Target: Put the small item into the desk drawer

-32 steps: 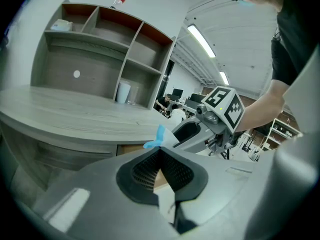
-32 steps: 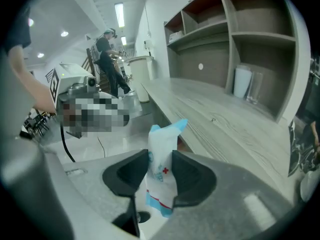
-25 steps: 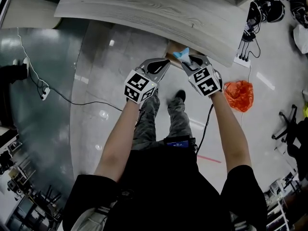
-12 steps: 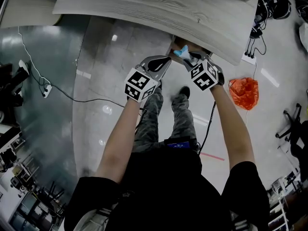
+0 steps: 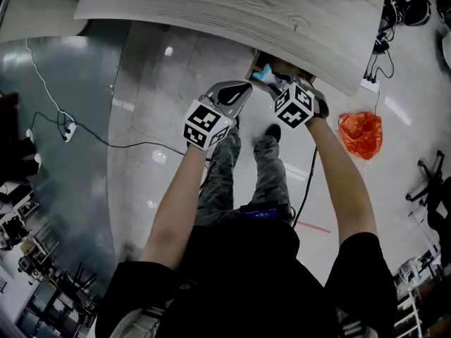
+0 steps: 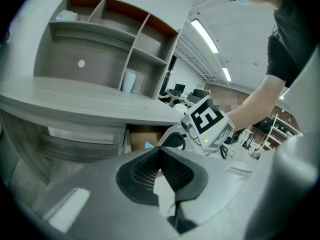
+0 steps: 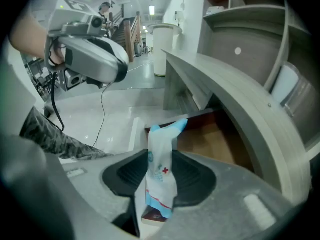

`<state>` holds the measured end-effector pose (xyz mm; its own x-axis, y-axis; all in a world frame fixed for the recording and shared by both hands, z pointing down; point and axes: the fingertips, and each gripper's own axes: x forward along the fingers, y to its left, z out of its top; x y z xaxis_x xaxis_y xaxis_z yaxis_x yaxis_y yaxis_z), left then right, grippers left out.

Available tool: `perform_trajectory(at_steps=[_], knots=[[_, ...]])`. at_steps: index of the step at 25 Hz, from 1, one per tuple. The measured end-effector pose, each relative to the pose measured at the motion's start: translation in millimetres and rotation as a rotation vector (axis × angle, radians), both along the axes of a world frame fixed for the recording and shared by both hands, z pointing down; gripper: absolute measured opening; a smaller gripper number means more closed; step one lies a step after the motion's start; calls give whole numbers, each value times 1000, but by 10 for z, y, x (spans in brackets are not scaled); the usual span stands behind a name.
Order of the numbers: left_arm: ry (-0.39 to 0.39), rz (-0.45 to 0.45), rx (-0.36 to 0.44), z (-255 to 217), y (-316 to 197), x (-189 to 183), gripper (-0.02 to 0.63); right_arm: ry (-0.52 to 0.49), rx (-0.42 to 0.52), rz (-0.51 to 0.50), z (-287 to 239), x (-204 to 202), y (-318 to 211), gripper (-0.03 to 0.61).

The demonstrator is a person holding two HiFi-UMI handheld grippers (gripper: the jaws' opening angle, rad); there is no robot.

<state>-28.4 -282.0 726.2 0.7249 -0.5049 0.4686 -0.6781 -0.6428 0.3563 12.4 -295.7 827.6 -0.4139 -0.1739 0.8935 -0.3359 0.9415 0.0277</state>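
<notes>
The small item is a white and blue sachet [image 7: 161, 176] with a red cross, standing upright between the jaws of my right gripper [image 7: 160, 156], which is shut on it. In the head view the sachet [image 5: 263, 74] and right gripper [image 5: 276, 83] hang at the front of the open wooden drawer [image 5: 261, 61] under the grey desk top [image 5: 232, 9]. The drawer's brown inside [image 7: 207, 136] lies just beyond the sachet's tip. My left gripper [image 5: 240, 91] hovers to the left of the drawer, shut and empty; its pads [image 6: 172, 169] meet.
An orange bag [image 5: 361, 134] lies on the floor to the right, near cables and a power strip [image 5: 367, 84]. Another cable and strip [image 5: 67, 129] run at the left. A shelf unit [image 6: 105, 29] stands on the desk. The person's legs [image 5: 243, 167] are below the grippers.
The right gripper has carried the sachet a little forward, closer over the open drawer. The left gripper has stayed shut beside it.
</notes>
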Motion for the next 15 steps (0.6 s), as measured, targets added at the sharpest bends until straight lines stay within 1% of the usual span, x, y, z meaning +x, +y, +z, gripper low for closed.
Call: perform_trajectory(at_steps=[3, 15], knots=[[-5, -3, -7, 59, 3, -24, 0, 30, -3, -30, 107, -3, 8, 152], [-17, -16, -25, 190, 7, -52, 0, 93, -24, -47, 377, 59, -24, 153]])
